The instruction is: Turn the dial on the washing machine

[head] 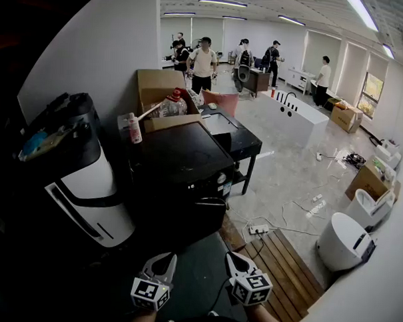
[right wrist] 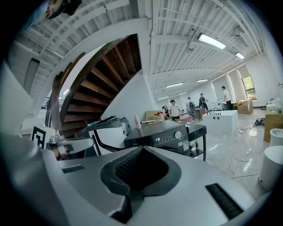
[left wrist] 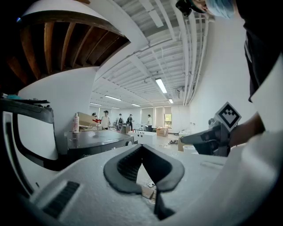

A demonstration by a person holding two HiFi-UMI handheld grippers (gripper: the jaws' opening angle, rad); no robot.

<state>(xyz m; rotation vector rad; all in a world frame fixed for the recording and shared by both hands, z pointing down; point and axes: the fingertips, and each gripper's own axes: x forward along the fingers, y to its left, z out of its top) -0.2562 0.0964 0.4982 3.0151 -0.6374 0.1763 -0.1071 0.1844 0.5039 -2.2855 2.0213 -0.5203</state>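
The dial sits on the front top right of the black washing machine, well ahead of both tools. The left tool and right tool hang low, both pressed together with nothing in them. Behind the machine, clear plastic bottles poke out of an open cardboard box.

We count one black boxy washing machine bearing one round silver dial, two white two-jaw grippers, left gripper and right gripper, one long white bathtub and at least five standing people.
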